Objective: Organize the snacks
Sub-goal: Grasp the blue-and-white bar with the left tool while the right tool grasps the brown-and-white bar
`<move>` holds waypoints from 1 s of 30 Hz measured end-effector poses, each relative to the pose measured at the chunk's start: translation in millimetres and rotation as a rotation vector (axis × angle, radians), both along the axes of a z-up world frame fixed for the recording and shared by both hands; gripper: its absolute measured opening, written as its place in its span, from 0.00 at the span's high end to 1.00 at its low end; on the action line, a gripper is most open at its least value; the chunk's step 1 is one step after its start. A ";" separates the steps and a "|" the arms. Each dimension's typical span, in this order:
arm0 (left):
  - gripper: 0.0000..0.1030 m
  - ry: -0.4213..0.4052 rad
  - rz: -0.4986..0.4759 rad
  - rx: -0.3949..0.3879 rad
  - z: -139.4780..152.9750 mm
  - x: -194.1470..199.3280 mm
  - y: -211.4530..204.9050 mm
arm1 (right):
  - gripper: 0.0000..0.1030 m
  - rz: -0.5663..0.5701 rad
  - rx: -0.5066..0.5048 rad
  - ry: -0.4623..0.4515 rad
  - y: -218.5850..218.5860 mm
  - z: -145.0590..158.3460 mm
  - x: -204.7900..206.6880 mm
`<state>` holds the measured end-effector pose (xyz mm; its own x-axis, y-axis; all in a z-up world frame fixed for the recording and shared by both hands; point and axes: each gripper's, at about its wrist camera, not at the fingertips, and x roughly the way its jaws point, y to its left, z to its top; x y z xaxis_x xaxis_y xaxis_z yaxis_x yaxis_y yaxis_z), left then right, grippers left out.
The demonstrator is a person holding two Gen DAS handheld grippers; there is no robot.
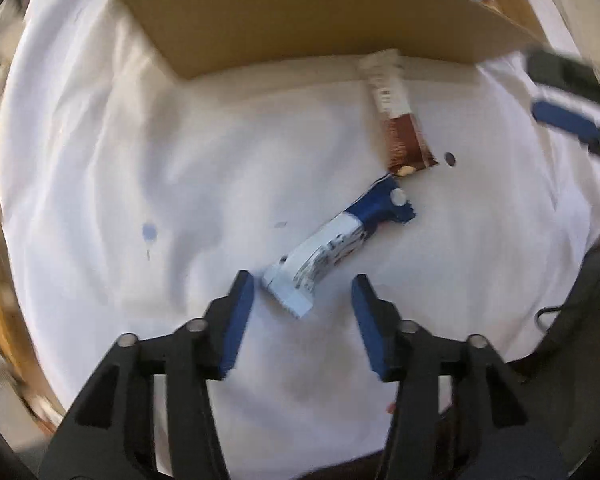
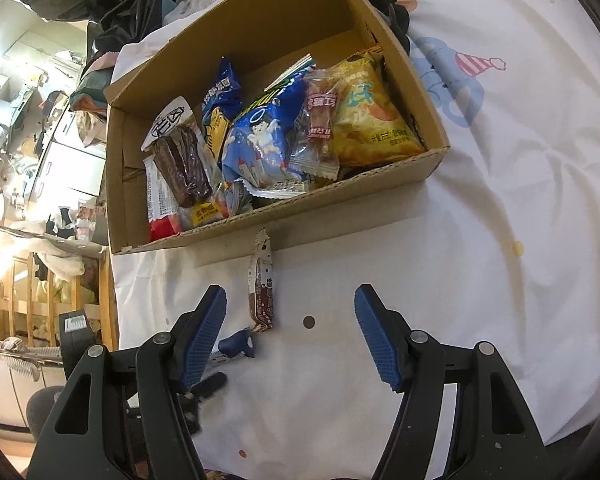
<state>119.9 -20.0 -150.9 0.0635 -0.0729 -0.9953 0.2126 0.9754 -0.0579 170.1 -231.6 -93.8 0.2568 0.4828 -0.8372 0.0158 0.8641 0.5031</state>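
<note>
A blue-and-white snack bar [image 1: 332, 246] lies on the white cloth, its near end between the tips of my open left gripper [image 1: 302, 286]. A brown-and-white snack bar [image 1: 396, 116] lies beyond it, one end against the cardboard box [image 1: 300, 20]. In the right wrist view the box [image 2: 340, 196] holds several snack packets, among them a blue bag [image 2: 264, 136] and a yellow bag [image 2: 368, 116]. My right gripper [image 2: 290, 300] is open and empty above the cloth, with the brown-and-white bar [image 2: 262, 288] ahead between its fingers. The blue bar's end [image 2: 238, 344] shows by its left finger.
The white printed cloth [image 2: 500, 200] covers the surface. A small dark dot [image 2: 309, 322] marks the cloth near the bars. Cluttered shelves and furniture [image 2: 28, 128] stand off the left edge. The right gripper shows at the right of the left wrist view [image 1: 572, 96].
</note>
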 end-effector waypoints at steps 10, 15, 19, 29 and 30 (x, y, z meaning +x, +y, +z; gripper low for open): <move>0.51 -0.070 -0.151 0.088 -9.8 42.8 -36.6 | 0.33 -0.002 -0.044 0.016 3.5 -8.9 4.2; 0.86 -0.048 -0.151 0.015 -9.4 47.6 -44.5 | 0.33 -0.013 -0.034 0.019 2.4 -7.2 4.1; 0.86 -0.025 -0.081 -0.032 -4.3 43.5 -31.3 | 0.33 -0.007 -0.012 0.024 8.8 -5.3 4.6; 0.86 -0.080 0.226 -0.025 9.1 51.8 32.0 | 0.53 0.017 -0.016 0.086 48.4 -24.5 22.7; 0.86 -0.086 0.246 -0.024 9.3 54.0 36.8 | 0.53 0.023 -0.029 0.081 52.5 -25.1 25.8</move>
<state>173.9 16.8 -141.6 0.1664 -0.0682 -0.9837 -0.0256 0.9970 -0.0734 195.9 -179.1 -118.9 0.1770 0.4632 -0.8684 0.0350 0.8788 0.4759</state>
